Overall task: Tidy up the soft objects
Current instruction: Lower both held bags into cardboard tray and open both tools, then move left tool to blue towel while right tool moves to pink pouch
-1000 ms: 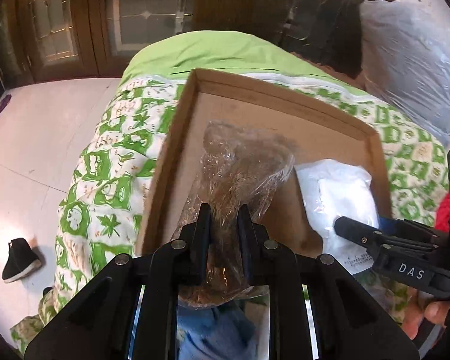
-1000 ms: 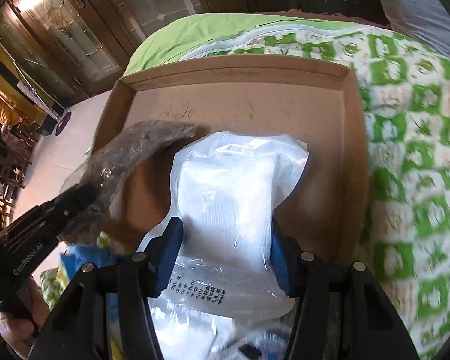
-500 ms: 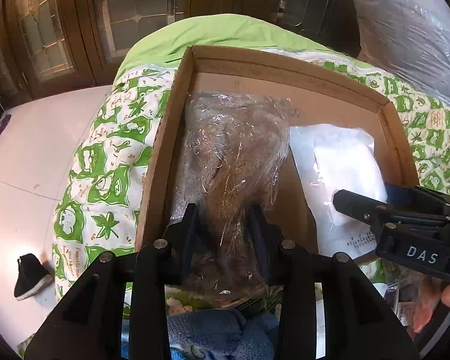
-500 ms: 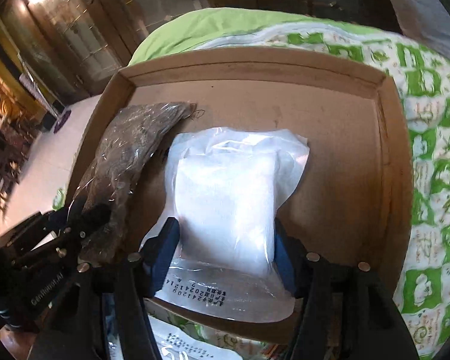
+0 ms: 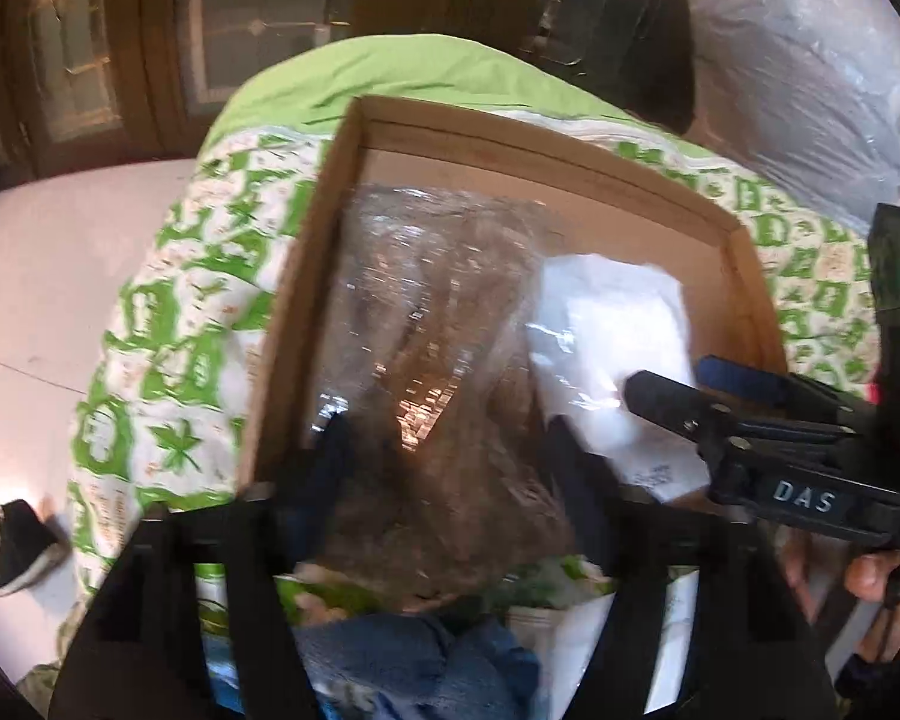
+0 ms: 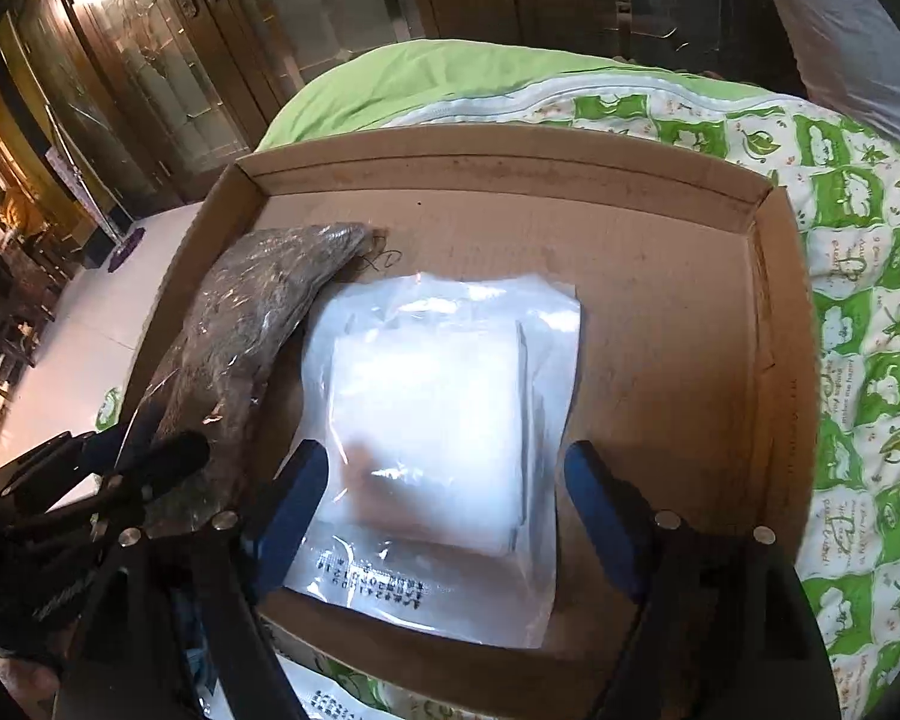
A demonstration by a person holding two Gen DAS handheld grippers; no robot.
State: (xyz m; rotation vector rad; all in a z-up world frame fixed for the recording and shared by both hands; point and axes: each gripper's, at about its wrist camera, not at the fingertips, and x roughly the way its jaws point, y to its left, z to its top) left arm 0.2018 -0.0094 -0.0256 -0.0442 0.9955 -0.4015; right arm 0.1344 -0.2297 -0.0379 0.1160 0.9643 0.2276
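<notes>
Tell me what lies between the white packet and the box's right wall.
Nothing: in the right wrist view, only bare cardboard floor separates the white packet from the right wall of the box.

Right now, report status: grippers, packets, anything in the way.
Both hand-held grippers open: left astride brown packet, right astride white packet. Both packets lie side by side in cardboard tray. Nothing in the way.

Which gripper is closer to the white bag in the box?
Right. The right gripper has its open fingers on either side of the white bag. The left gripper is open around the brown bag beside it.
</notes>
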